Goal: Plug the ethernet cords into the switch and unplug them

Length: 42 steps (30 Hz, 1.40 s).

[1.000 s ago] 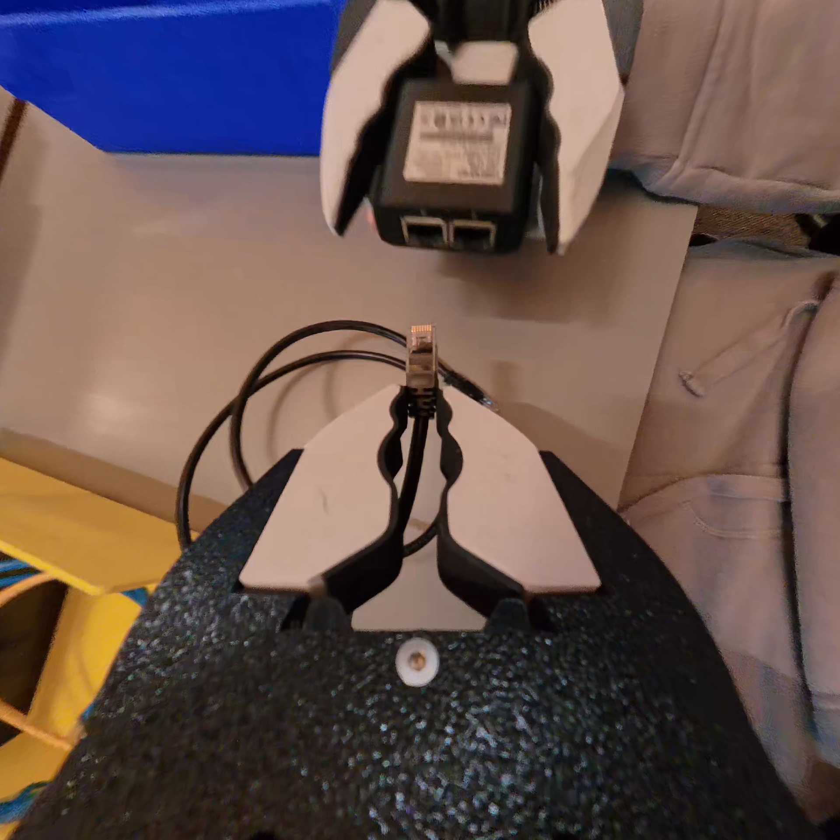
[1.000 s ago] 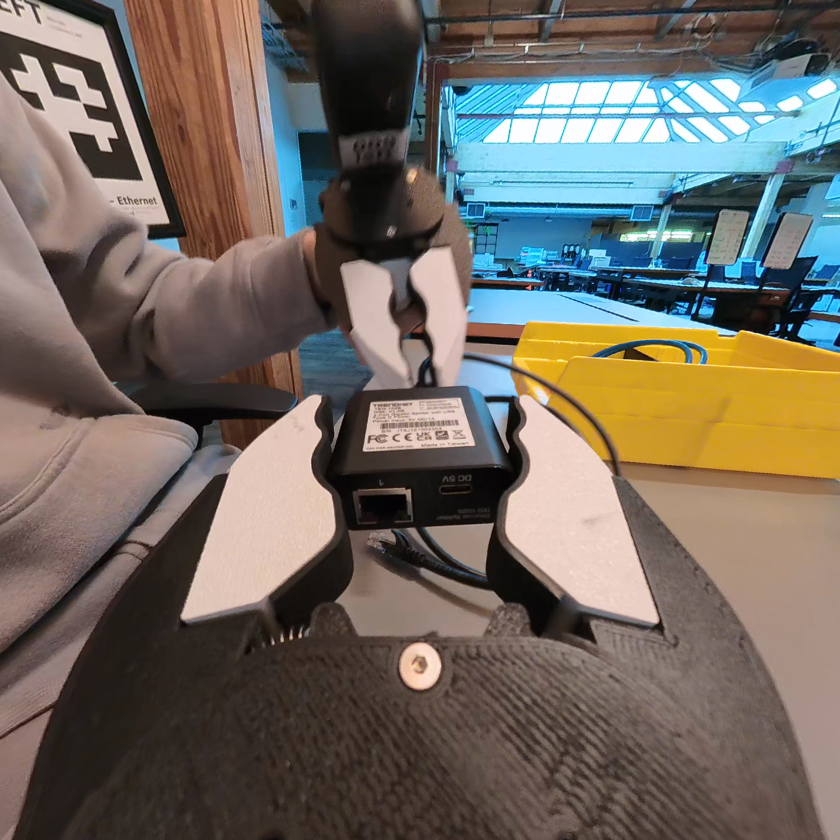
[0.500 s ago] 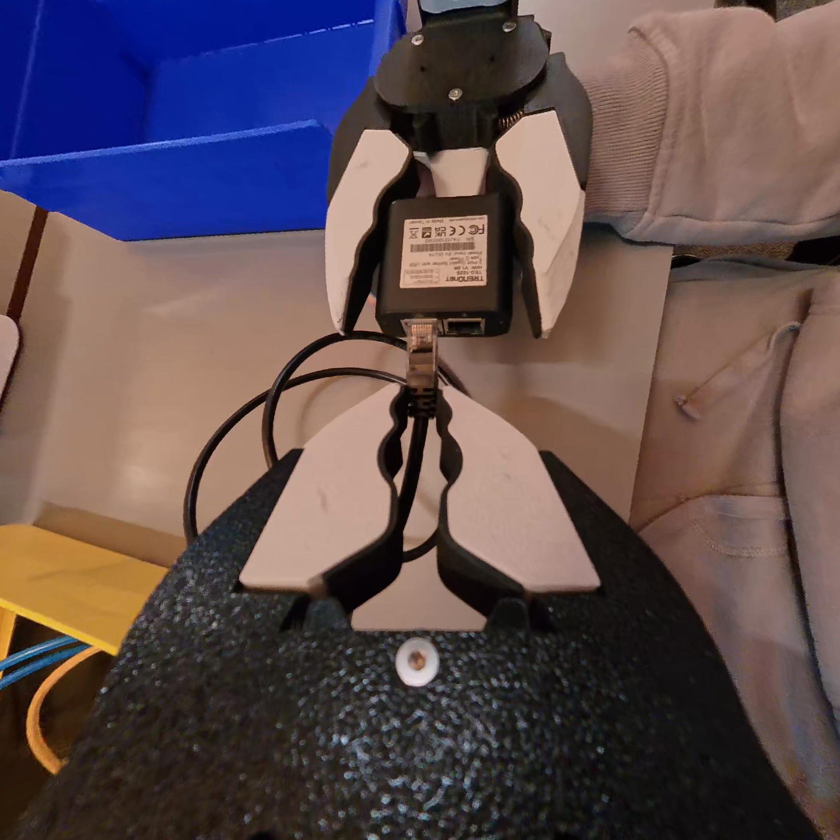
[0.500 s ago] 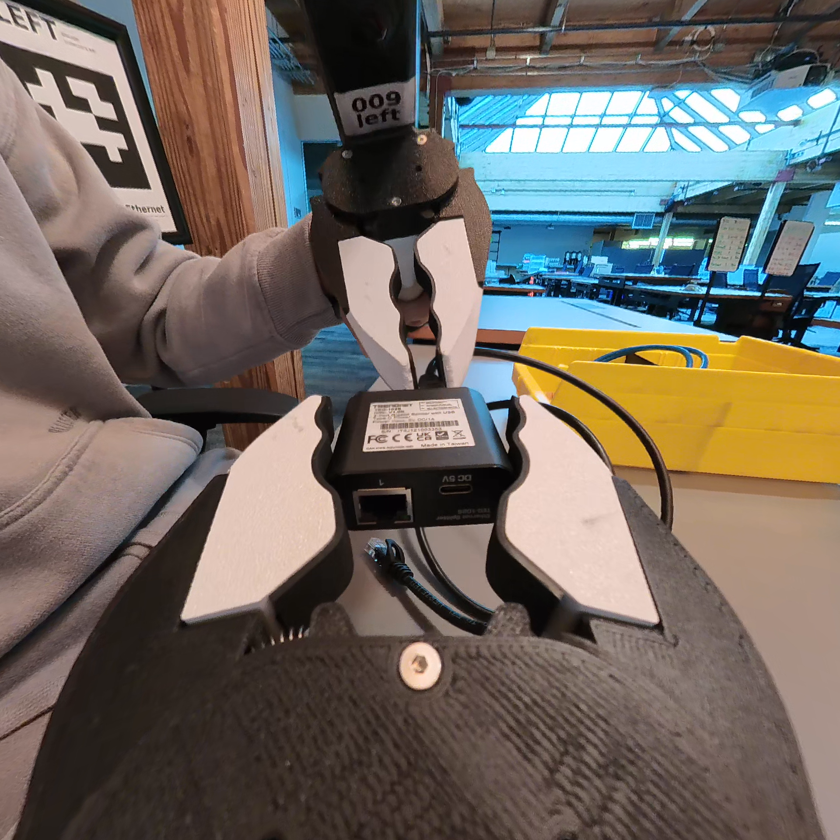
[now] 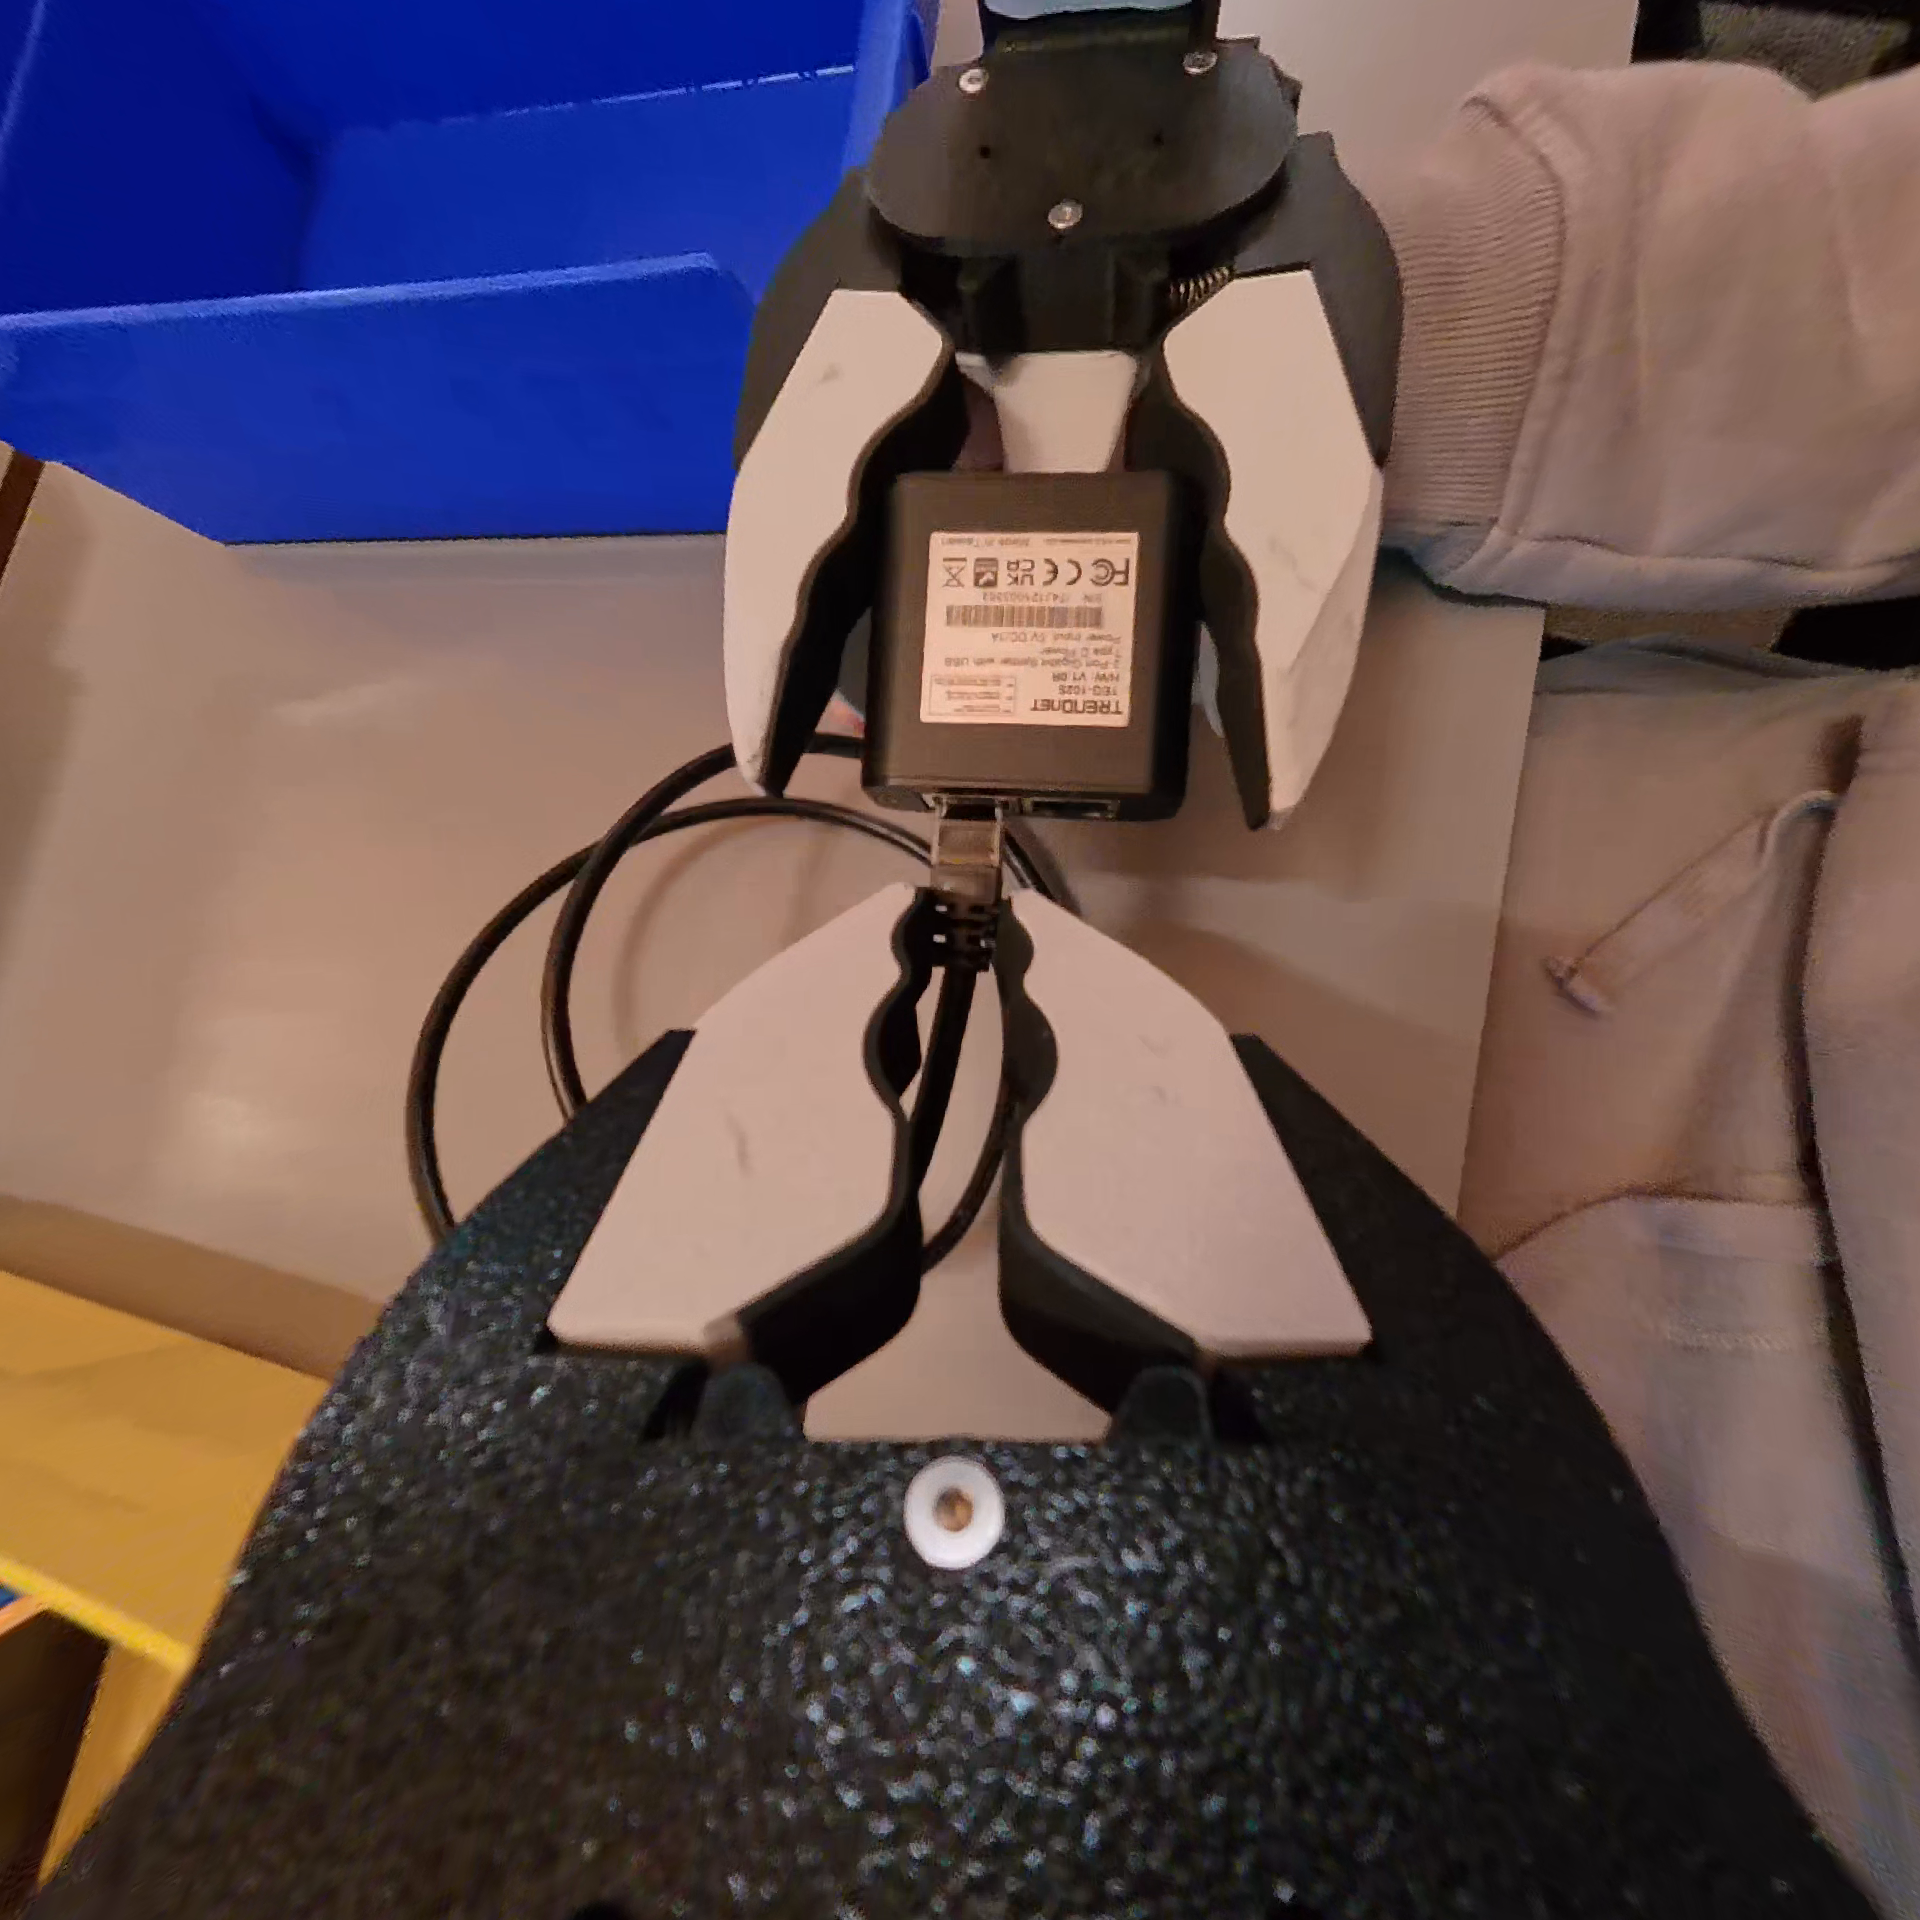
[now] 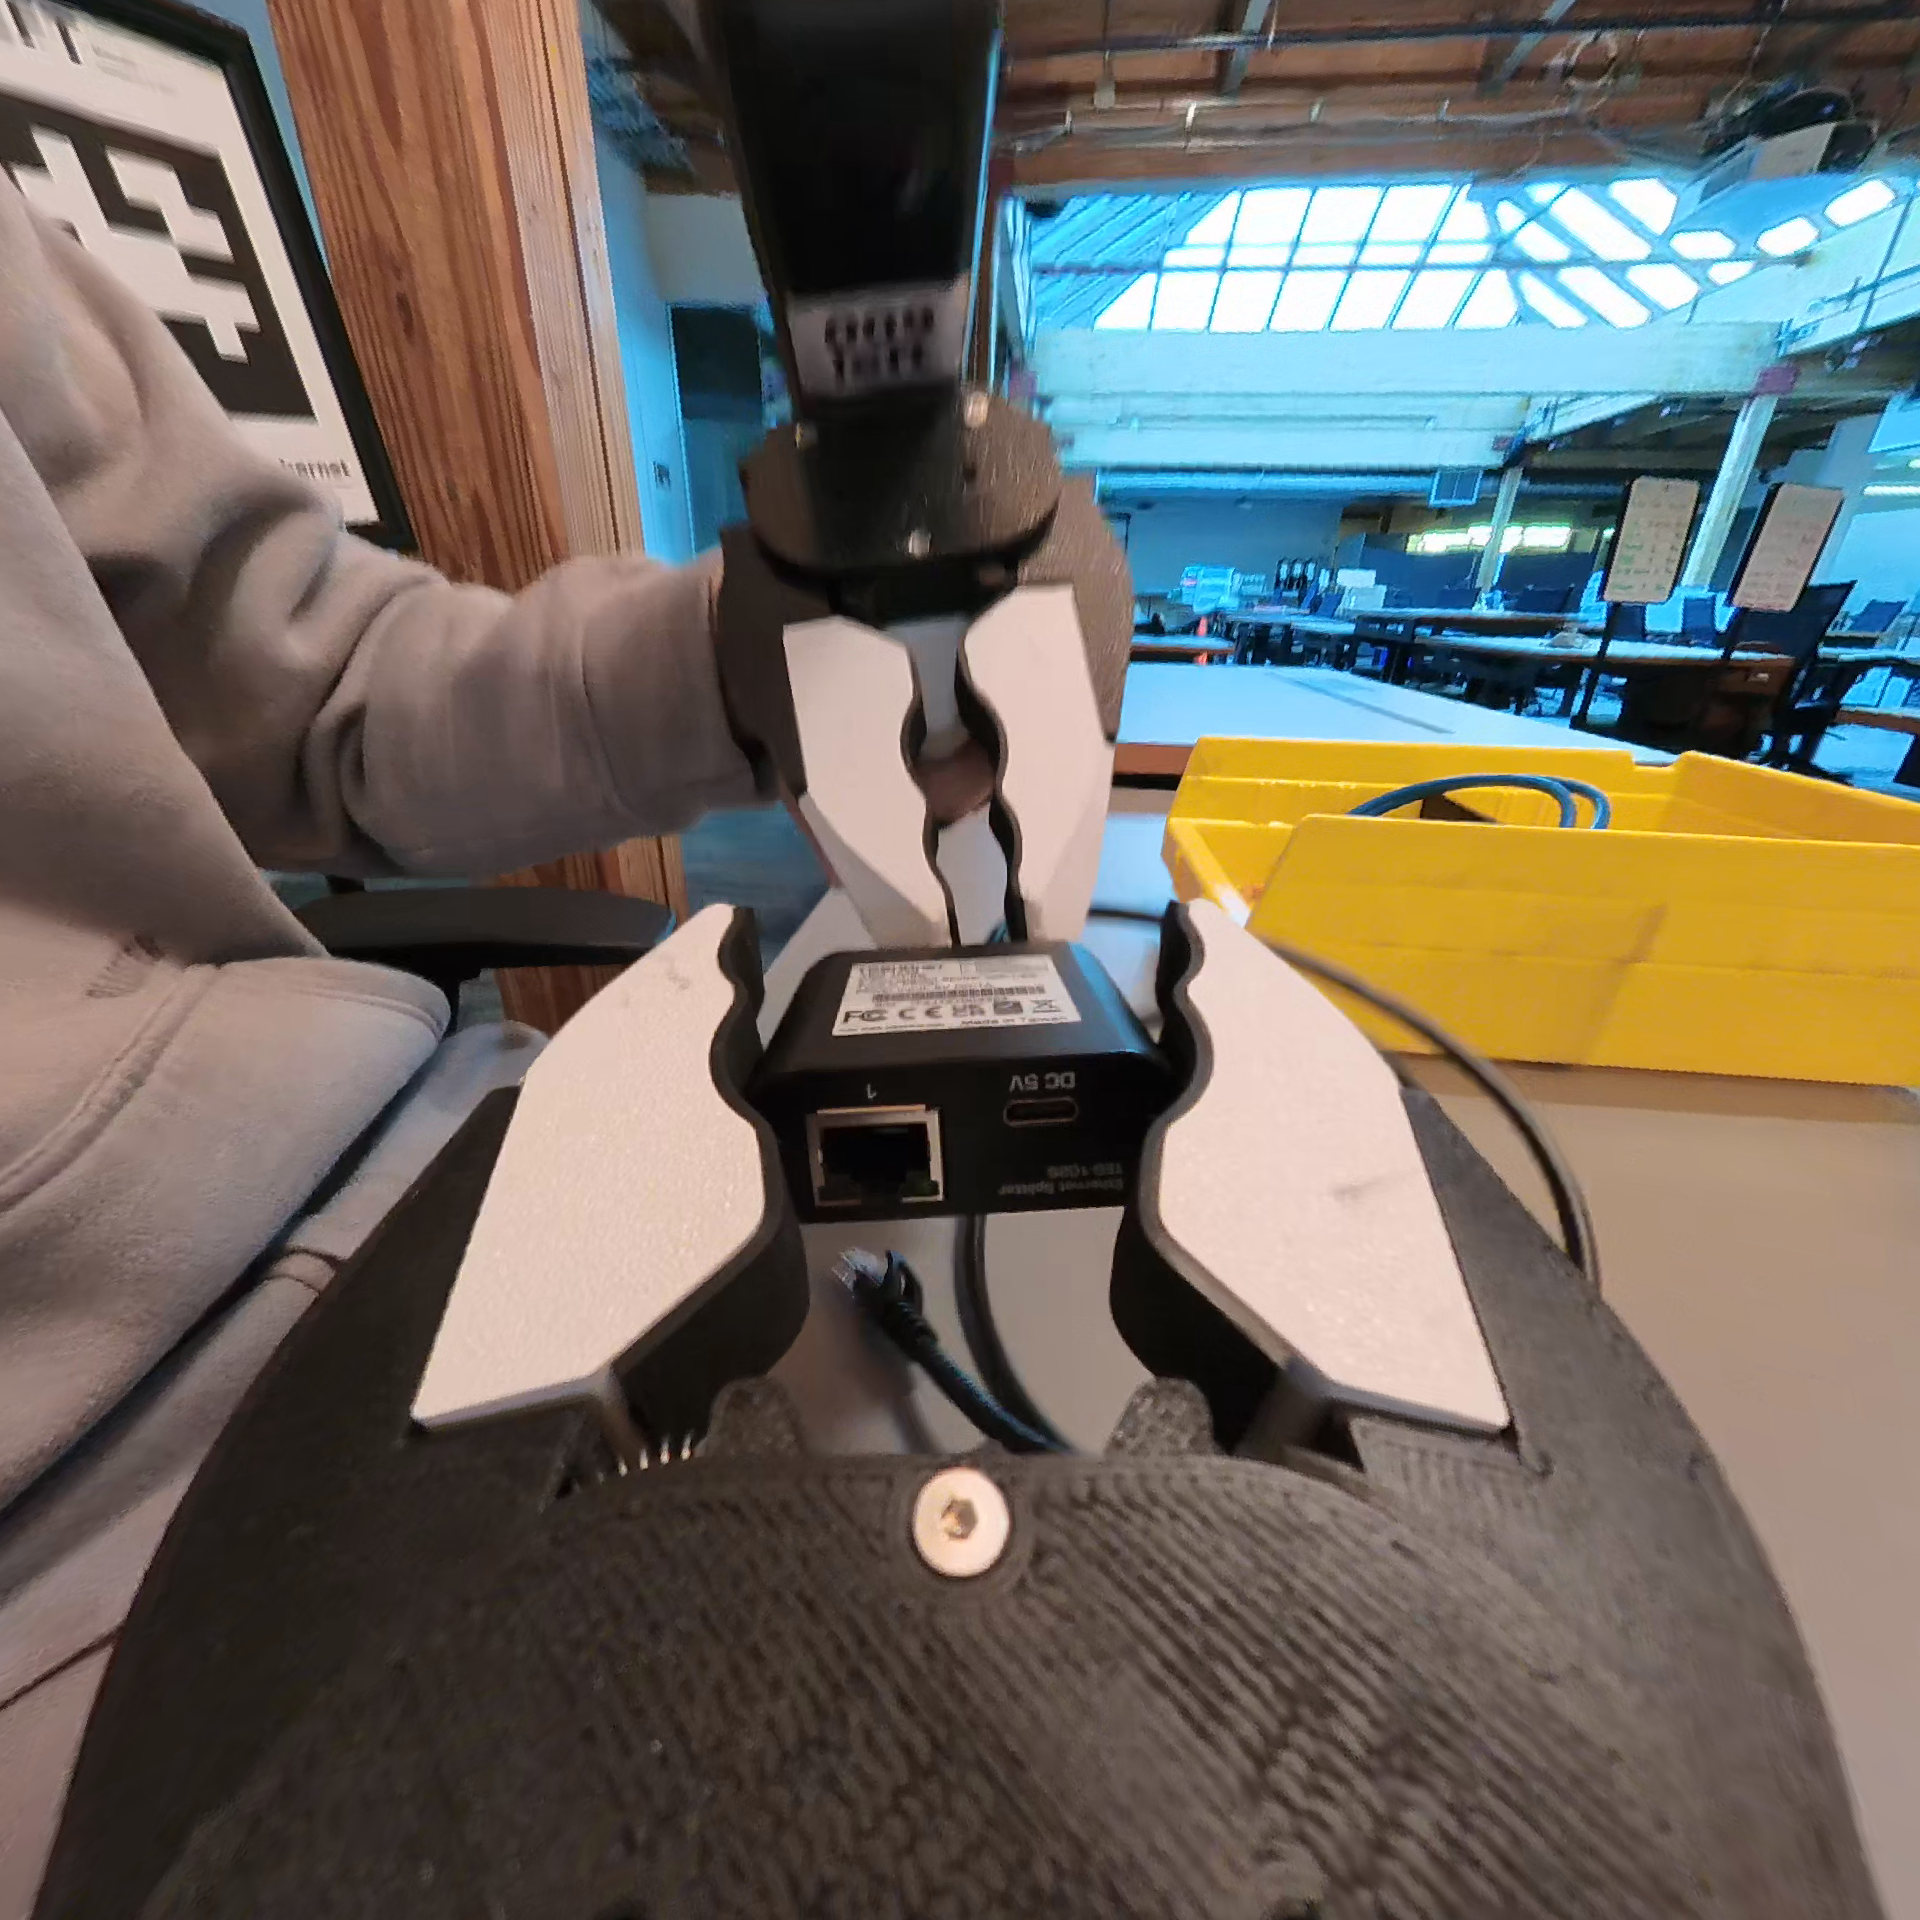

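My left gripper (image 5: 961, 920) is shut on the boot of a black ethernet cord; its clear plug (image 5: 968, 842) points forward with its tip in the left port of the black switch (image 5: 1023, 644). My right gripper (image 6: 961, 935) is shut on the switch (image 6: 956, 1081) by its sides and holds it above the table. In the right wrist view the switch's near face shows one empty port (image 6: 878, 1153), and the left gripper (image 6: 977, 894) meets its far side. A loose plug end (image 6: 868, 1273) of the cord lies on the table below the switch.
A blue bin (image 5: 384, 270) stands at the back left in the left wrist view. A yellow bin (image 6: 1558, 925) with a cable in it stands to the right in the right wrist view. The grey table (image 5: 312, 779) carries the cord's loops (image 5: 540, 956). A person's grey sleeve (image 6: 343, 717) is at the left. Left and right tips are no more than a few centimetres apart.
The switch and the plug have come together: the plug was apart from the switch a second ago, reached the port, and now its tip sits in the left port.
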Each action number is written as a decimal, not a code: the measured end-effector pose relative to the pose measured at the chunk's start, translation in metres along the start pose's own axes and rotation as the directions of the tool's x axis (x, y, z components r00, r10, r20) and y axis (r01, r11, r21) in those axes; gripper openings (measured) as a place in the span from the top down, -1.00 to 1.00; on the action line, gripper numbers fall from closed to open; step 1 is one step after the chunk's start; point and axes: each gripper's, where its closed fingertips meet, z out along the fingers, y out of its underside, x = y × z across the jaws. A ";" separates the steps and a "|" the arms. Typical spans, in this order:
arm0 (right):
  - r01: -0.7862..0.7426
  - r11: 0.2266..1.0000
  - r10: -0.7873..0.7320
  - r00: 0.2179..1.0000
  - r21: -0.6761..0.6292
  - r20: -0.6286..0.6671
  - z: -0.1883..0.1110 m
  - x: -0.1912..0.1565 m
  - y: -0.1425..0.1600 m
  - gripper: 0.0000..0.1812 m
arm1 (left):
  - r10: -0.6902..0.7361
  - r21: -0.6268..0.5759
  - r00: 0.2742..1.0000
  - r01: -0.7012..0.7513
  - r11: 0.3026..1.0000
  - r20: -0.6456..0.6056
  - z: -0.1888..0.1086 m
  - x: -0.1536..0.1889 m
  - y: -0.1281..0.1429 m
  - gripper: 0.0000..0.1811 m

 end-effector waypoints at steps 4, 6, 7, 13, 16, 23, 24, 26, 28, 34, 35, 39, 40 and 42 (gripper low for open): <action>0.002 0.999 -0.002 1.000 0.047 -0.018 -0.005 0.002 -0.006 0.18 | -0.007 0.116 0.999 0.001 0.993 0.053 -0.001 -0.003 -0.010 0.88; 0.013 1.000 -0.013 1.000 0.015 -0.022 -0.002 0.001 -0.002 0.17 | 0.011 0.087 0.998 -0.016 0.996 0.058 -0.001 -0.003 -0.005 0.87; 0.011 1.000 -0.011 1.000 0.018 -0.020 -0.002 0.002 -0.002 0.17 | 0.006 0.090 0.998 -0.012 0.996 0.060 -0.002 -0.003 -0.004 0.86; -0.029 0.986 0.037 0.998 0.164 -0.044 -0.018 0.010 -0.018 0.18 | -0.229 0.221 0.962 0.193 0.956 0.150 -0.026 -0.024 -0.004 0.52; -0.003 0.986 0.014 0.998 0.166 -0.064 -0.018 0.011 -0.019 0.17 | -0.596 0.381 0.802 0.539 0.751 0.040 -0.040 -0.027 0.004 0.58; 0.050 0.991 -0.037 0.994 0.127 -0.099 -0.005 0.013 -0.014 0.18 | -0.852 0.427 0.343 0.890 0.160 -0.396 -0.006 -0.004 0.025 0.48; 0.053 0.989 -0.038 0.994 0.137 -0.106 -0.006 0.014 -0.015 0.18 | -0.892 0.545 0.387 0.812 0.209 -0.235 -0.012 -0.015 0.039 0.45; 0.056 0.985 -0.039 0.994 0.160 -0.106 -0.009 0.013 -0.017 0.18 | -0.904 0.667 0.427 0.684 0.295 -0.038 -0.028 -0.024 0.049 0.45; 0.049 0.985 -0.036 0.996 0.165 -0.079 -0.007 0.010 -0.017 0.18 | -0.857 0.554 0.446 0.795 0.248 -0.256 -0.011 -0.002 0.028 0.47; 0.062 0.993 -0.062 0.998 0.101 -0.002 0.012 -0.006 -0.008 0.19 | -0.501 0.272 0.248 0.962 0.027 -0.829 0.000 0.027 -0.026 0.52; 0.081 0.995 -0.081 0.997 0.066 -0.008 0.014 -0.007 -0.005 0.18 | -0.467 0.261 0.231 0.965 0.001 -0.853 -0.002 0.023 -0.029 0.56; 0.140 0.987 -0.141 0.990 -0.082 -0.011 0.018 -0.007 0.012 0.18 | -0.495 0.217 0.183 0.976 -0.012 -0.849 0.003 0.016 -0.029 0.69; 0.158 0.979 -0.161 0.987 -0.128 -0.013 0.018 -0.006 0.017 0.19 | -0.526 0.214 0.179 0.977 -0.006 -0.832 0.004 0.015 -0.027 0.74; 0.193 0.952 -0.204 0.979 -0.239 -0.020 0.019 -0.003 0.031 0.18 | -0.609 0.190 0.174 0.981 0.038 -0.774 0.008 0.015 -0.021 0.74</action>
